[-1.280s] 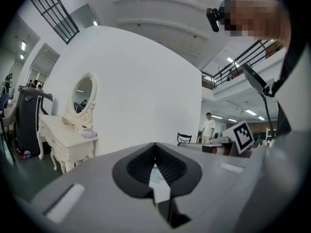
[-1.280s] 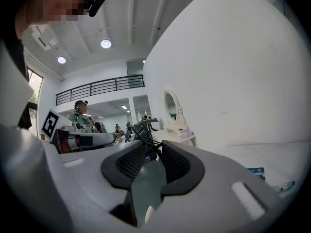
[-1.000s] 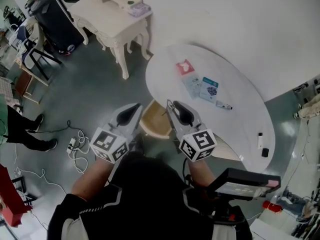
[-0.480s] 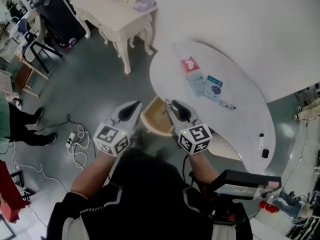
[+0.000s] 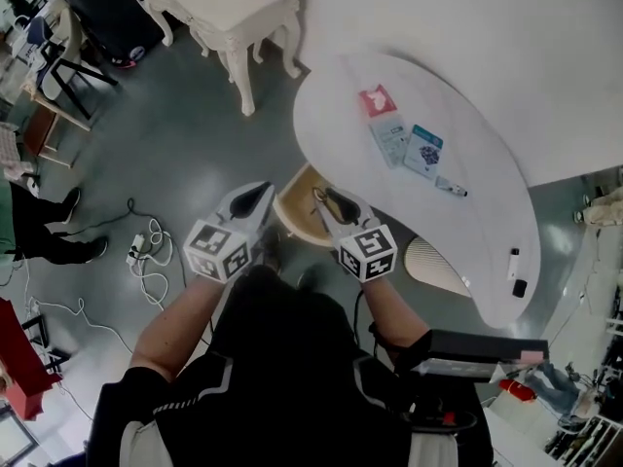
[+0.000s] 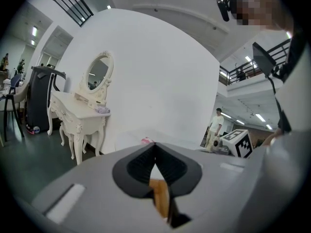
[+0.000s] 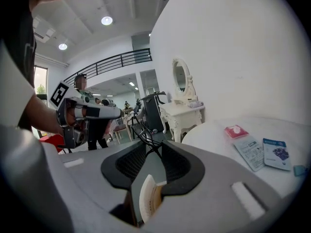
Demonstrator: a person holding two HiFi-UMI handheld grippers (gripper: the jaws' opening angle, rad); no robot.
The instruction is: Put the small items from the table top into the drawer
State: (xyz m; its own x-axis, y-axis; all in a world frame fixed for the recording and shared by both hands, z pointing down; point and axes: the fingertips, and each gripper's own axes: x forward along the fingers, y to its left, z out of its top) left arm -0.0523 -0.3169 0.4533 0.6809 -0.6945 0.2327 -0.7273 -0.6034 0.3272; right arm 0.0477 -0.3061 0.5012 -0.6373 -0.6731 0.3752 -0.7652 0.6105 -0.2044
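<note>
Lying along the white worktop point(image 5: 477, 236), the red packet point(image 5: 377, 100), leaflet point(image 5: 390, 139), blue card point(image 5: 423, 151) and marker pen point(image 5: 451, 187) are left unmoved since a second ago. The open wooden drawer point(image 5: 295, 212) is seen under the near rim. Both grippers have been lowered towards it, with bare floor point(image 5: 185, 154) left of them. The left gripper point(image 5: 265, 189) is pointed slightly down with its fingers clenched on nothing. The right gripper point(image 5: 319, 195) is held with its fingers a little apart and empty.

No legible print anywhere, even on the packets point(image 5: 423, 151)
</note>
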